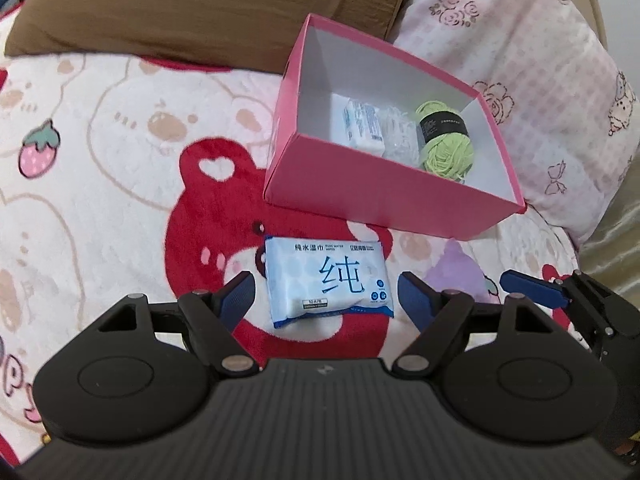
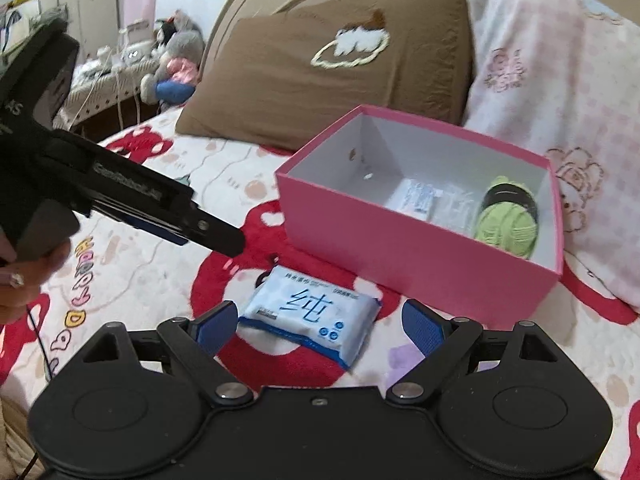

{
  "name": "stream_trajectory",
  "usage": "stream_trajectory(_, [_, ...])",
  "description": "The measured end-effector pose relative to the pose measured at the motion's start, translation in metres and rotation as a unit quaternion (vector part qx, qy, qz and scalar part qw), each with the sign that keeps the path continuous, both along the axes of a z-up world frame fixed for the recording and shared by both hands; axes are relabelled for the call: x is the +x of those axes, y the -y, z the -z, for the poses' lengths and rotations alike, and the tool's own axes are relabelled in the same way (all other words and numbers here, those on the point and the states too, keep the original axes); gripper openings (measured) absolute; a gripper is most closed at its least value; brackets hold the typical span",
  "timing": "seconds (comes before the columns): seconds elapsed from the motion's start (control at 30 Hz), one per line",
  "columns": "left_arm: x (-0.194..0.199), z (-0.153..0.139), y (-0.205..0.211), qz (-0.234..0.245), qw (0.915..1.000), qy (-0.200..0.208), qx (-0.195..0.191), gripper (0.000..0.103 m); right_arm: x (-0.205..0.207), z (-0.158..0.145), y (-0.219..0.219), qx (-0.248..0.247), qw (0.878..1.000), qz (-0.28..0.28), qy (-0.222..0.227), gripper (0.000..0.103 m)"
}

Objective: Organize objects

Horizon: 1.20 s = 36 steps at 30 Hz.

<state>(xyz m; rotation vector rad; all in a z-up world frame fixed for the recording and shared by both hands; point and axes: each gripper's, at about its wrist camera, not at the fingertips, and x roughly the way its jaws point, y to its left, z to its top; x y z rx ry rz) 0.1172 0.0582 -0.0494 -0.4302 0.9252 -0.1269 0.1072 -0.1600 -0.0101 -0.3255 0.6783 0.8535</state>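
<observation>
Wipes pack [image 1: 328, 280] on bed [image 1: 120, 160], near side of box [image 1: 384, 196]. In box: yarn ball [image 1: 446, 138] right, packets [image 1: 362, 124] left. Pillows [image 1: 200, 4] far behind box.

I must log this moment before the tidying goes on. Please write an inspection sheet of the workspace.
Surface: bed with a fleece cartoon-bear blanket.
Job's things: blue-and-white wet-wipes pack flat on the blanket; open pink cardboard box beyond it, holding a green yarn ball, a white packet and a clear bag.
Clutter: nothing seen.
Grippers: left gripper open, astride the pack, not touching; right gripper open, near the pack.
Cables: thin black cord by the hand.
Surroundings: brown pillow, pink checked pillow, plush toys.
</observation>
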Motion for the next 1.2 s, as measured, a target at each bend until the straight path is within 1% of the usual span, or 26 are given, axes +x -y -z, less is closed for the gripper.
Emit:
stream_trajectory(0.07, [0.001, 0.004, -0.002, 0.005, 0.9999, 0.005, -0.011, 0.078, -0.001, -0.002, -0.007, -0.019, 1.000, -0.015, 0.001, 0.092])
stream_trajectory(0.13, [0.001, 0.007, -0.003, 0.008, 0.9998, 0.012, -0.013, 0.078, -0.002, -0.005, -0.012, -0.032, 0.999, -0.027, 0.004, 0.092])
stream_trajectory(0.2, [0.000, 0.012, -0.004, 0.009, 0.9998, 0.014, -0.011, 0.078, 0.001, -0.007, -0.017, -0.042, 0.999, -0.034, -0.003, 0.092])
stream_trajectory(0.27, [0.001, 0.016, -0.006, 0.011, 0.9997, 0.011, -0.018, 0.078, 0.005, -0.009, -0.021, -0.054, 0.998, -0.039, -0.013, 0.092])
stream_trajectory(0.37, [0.003, 0.022, -0.007, 0.010, 0.9994, 0.003, -0.034, 0.078, 0.016, -0.009, -0.026, -0.072, 0.995, -0.048, -0.042, 0.092])
stream_trajectory(0.5, [0.005, 0.028, -0.002, 0.016, 0.9996, 0.002, -0.025, 0.076, 0.039, 0.000, -0.031, -0.092, 0.990, -0.039, -0.100, 0.091])
stream_trajectory(0.57, [0.007, 0.033, -0.003, 0.013, 0.9997, 0.000, -0.022, 0.076, 0.050, 0.005, -0.029, -0.075, 0.991, -0.022, -0.111, 0.091])
stream_trajectory(0.67, [0.010, 0.041, -0.003, 0.006, 0.9997, -0.006, -0.021, 0.074, 0.063, 0.020, -0.025, -0.041, 0.991, 0.001, -0.128, 0.091])
stream_trajectory(0.8, [0.015, 0.051, -0.006, -0.010, 0.9997, -0.008, -0.022, 0.070, 0.071, 0.039, -0.024, 0.000, 0.991, 0.028, -0.131, 0.089])
stream_trajectory(0.9, [0.020, 0.061, -0.004, -0.008, 0.9997, -0.012, -0.020, 0.066, 0.071, 0.049, -0.026, 0.011, 0.992, 0.035, -0.118, 0.088])
stream_trajectory(1.0, [0.024, 0.070, 0.001, -0.008, 0.9996, -0.020, -0.016, 0.060, 0.074, 0.060, -0.029, 0.003, 0.992, 0.038, -0.119, 0.083])
stream_trajectory(1.07, [0.026, 0.075, 0.002, -0.009, 0.9995, -0.024, -0.020, 0.058, 0.079, 0.067, -0.030, -0.004, 0.990, 0.044, -0.133, 0.078])
stream_trajectory(1.1, [0.026, 0.076, 0.003, -0.008, 0.9995, -0.024, -0.020, 0.056, 0.080, 0.070, -0.030, -0.007, 0.989, 0.046, -0.141, 0.073])
stream_trajectory(1.17, [0.028, 0.079, 0.004, -0.009, 0.9996, -0.025, -0.014, 0.055, 0.083, 0.075, -0.030, -0.007, 0.987, 0.049, -0.154, 0.068])
stream_trajectory(1.2, [0.029, 0.081, 0.005, -0.010, 0.9996, -0.025, -0.011, 0.054, 0.085, 0.079, -0.030, -0.009, 0.986, 0.054, -0.160, 0.063])
